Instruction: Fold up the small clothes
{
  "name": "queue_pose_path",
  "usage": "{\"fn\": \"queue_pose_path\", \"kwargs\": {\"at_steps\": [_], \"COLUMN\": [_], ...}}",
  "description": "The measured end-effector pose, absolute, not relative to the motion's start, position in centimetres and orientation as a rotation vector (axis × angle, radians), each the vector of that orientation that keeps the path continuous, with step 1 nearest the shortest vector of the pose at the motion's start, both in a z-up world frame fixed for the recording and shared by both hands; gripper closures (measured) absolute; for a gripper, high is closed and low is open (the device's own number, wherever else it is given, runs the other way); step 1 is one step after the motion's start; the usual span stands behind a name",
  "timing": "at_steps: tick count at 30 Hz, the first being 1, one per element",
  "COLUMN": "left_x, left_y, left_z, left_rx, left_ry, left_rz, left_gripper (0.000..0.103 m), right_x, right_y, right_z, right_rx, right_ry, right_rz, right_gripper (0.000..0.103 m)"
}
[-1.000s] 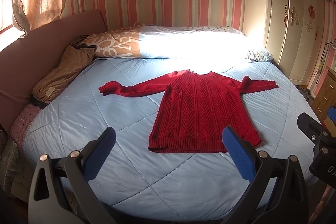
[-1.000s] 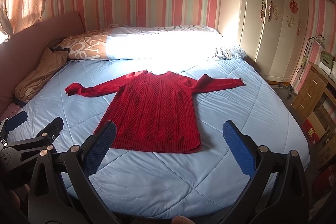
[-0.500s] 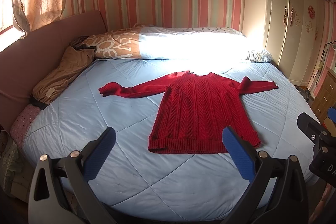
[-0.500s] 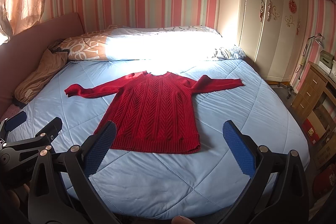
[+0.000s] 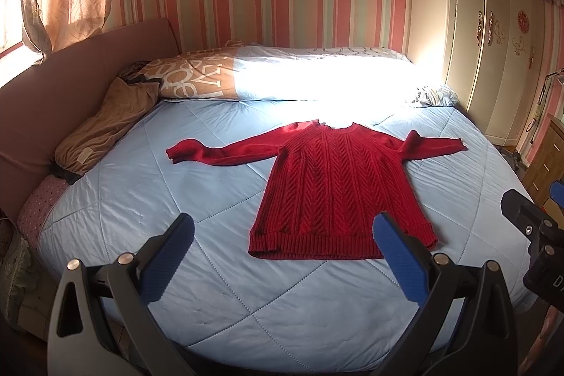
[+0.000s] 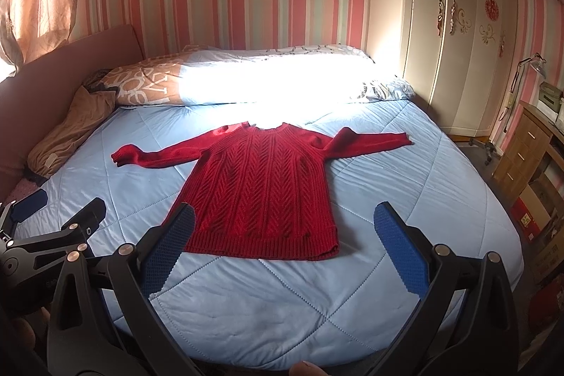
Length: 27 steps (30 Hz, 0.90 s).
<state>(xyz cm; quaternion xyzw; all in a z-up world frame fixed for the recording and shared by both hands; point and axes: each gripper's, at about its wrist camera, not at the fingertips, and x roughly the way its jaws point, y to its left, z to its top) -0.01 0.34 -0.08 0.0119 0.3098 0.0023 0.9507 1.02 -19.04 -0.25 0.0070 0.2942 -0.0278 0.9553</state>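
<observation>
A red knitted sweater [image 5: 335, 185] lies flat on the light blue quilt [image 5: 197, 199], front up, both sleeves spread out sideways, hem toward me. It also shows in the right wrist view [image 6: 261, 189]. My left gripper [image 5: 282, 231] is open and empty, held above the near part of the bed, short of the hem. My right gripper [image 6: 283, 224] is open and empty too, at a similar height over the hem. Each gripper shows at the edge of the other's view.
A long pillow [image 5: 282, 76] lies across the head of the bed. A tan garment [image 5: 105, 129] is bunched at the left by the brown headboard [image 5: 70, 73]. A cream wardrobe [image 6: 458, 41] stands at the right, with wooden drawers [image 6: 525, 157] beside it.
Both grippers have crept slightly forward; the view has barely shifted. The sweater has not moved and both grippers stay open.
</observation>
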Motion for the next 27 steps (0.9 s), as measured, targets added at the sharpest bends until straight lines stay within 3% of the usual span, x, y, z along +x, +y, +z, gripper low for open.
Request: {"fn": "queue_pose_path", "kwargs": {"at_steps": [27], "left_x": [0.38], "left_y": [0.39], "left_z": [0.38], "left_rx": [0.012], "left_ry": [0.63], "left_rz": [0.013], "left_gripper": [0.001], "right_x": [1.46], "right_y": [-19.46], "right_z": [-0.52], "right_rx": [0.025], "right_ry": [0.597], "right_rz": [-0.058], "right_gripper": [0.003]}}
